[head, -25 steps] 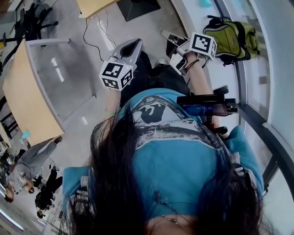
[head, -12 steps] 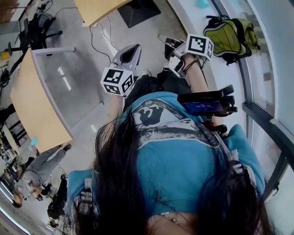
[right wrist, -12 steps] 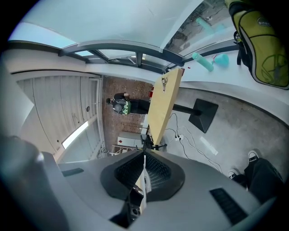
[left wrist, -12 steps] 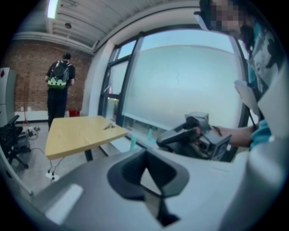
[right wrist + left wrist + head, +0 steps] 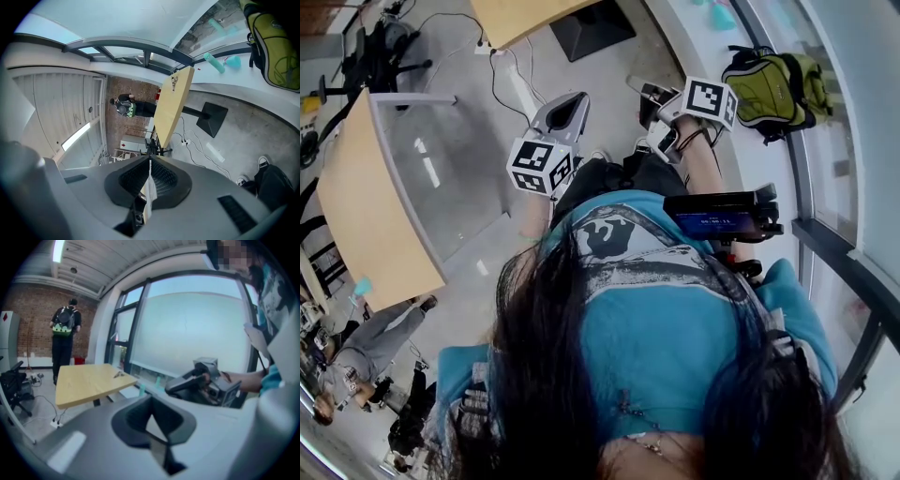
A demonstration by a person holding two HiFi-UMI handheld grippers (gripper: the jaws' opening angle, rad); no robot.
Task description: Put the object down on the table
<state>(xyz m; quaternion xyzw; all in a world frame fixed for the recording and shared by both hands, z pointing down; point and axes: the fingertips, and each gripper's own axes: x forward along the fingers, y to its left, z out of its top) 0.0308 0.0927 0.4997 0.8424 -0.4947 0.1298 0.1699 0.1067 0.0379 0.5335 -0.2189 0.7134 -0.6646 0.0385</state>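
Both grippers are held out in front of the person, above the floor and well apart from the desk. The left gripper is seen in its own view with its jaws brought together at the tips, and nothing is gripped between them. The right gripper is closed as well: its ribbed pads are pressed into a thin seam, and nothing is caught in it.

In the head view the left gripper and the right gripper are pointed away from the body. They are carried side by side but not touching.

The object is found in neither pair of jaws, and which thing is meant by the task cannot be told. A small dark thing is seen lying on the desk top, near the edge toward the window; it is too small to be identified.

Beyond the desk, a person with a backpack is seen standing in front of a brick wall. A green backpack is laid on the pale ledge along the window, to the right of the right gripper. A dark device with a lit screen is worn at the chest.
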